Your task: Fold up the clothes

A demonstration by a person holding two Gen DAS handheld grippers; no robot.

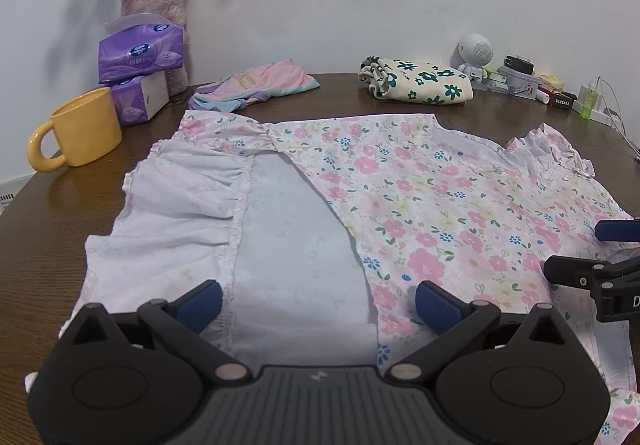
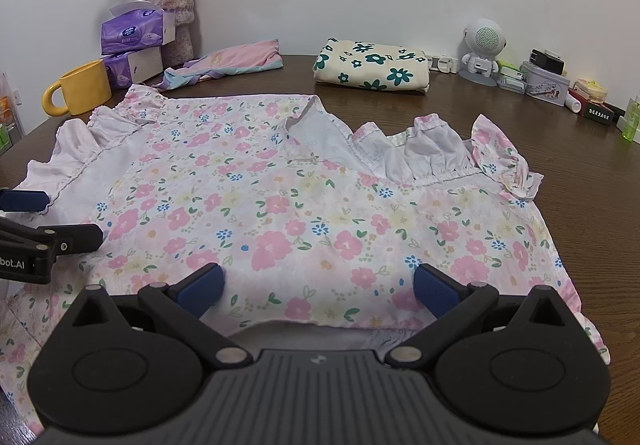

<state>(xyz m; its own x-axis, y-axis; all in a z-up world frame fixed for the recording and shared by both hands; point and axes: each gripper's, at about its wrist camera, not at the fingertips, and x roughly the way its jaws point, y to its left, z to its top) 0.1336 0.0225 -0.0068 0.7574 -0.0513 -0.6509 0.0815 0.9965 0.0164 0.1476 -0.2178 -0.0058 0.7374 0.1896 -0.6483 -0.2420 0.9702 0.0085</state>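
Hovering with fingers spread and empty, the left gripper (image 1: 318, 303) and right gripper (image 2: 316, 285) face the floral dress (image 2: 304, 205), spread left-to-right just beyond them.

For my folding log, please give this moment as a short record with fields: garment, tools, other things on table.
garment: pink floral top, spread flat on the brown table, partly folded with its pale inner side showing
left tool: open, over the near hem, holding nothing
right tool: open, holding nothing
folded already: cream flowered cloth
other things: yellow mug, tissue packs
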